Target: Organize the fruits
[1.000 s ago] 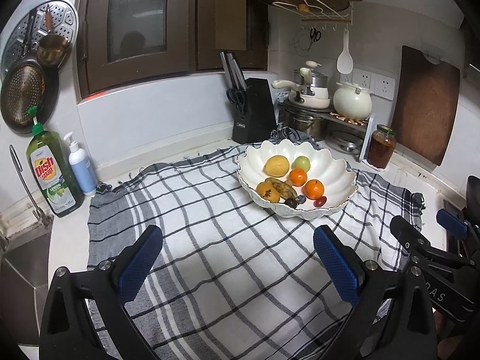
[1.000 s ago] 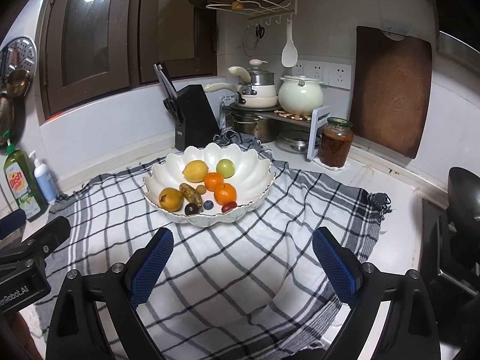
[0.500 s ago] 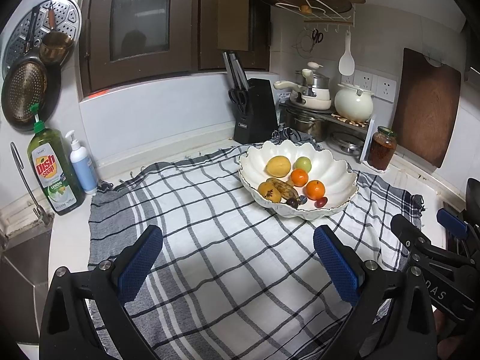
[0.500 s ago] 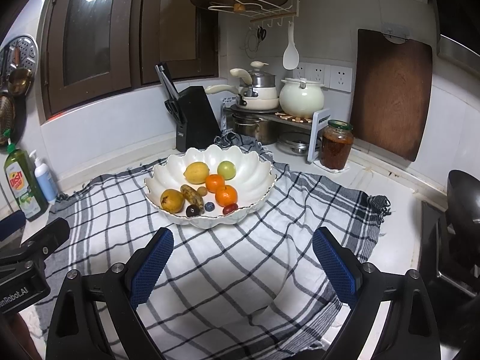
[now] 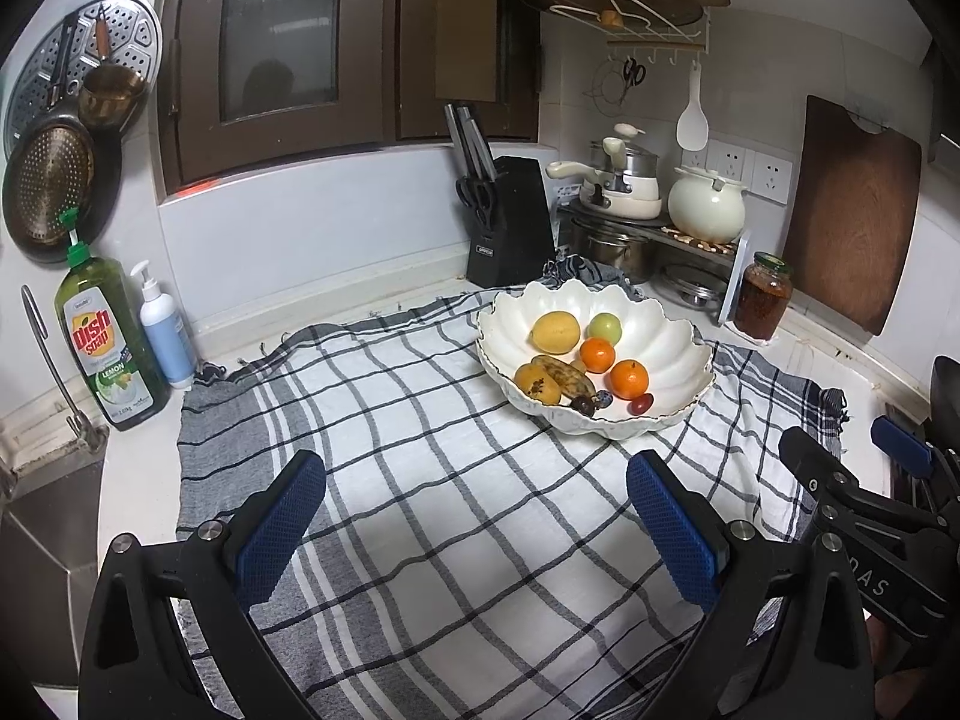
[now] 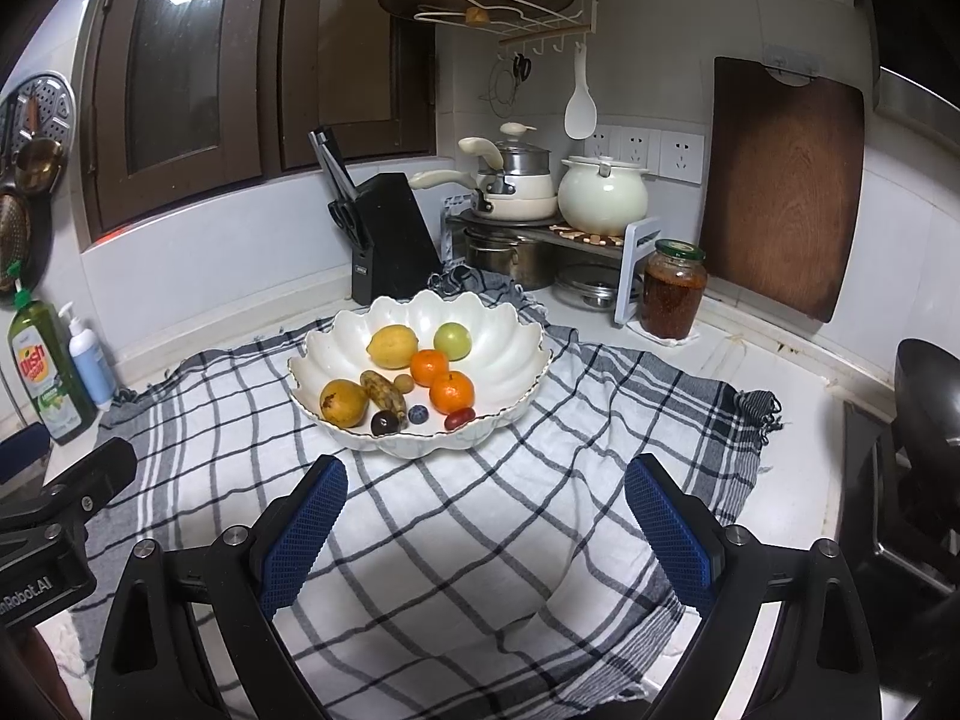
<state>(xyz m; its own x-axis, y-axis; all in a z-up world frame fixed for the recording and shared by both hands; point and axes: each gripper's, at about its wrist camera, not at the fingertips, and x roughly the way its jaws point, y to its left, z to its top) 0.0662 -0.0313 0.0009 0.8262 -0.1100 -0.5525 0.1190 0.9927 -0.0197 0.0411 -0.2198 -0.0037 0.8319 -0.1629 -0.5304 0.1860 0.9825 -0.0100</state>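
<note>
The left tool hovered above a checked cloth with its blue-padded fingers spread wide and nothing between them. The right tool hung the same way, spread and empty, just short of the bowl. Each tool showed at the edge of the other's view.

Ahead of both tools, a white scalloped bowl sat on the cloth, which covered the bench. All the fruit lay inside the bowl: a lemon and a green fruit at the back, two oranges in the middle, a spotted banana beside a brownish pear, and a dark plum, a blueberry and a small red fruit near the front rim.

Behind the bowl stood a black knife block and a rack of pots. A glass jar stood to the right, by a wooden cutting board. A dish soap bottle stood far left, by the sink.
</note>
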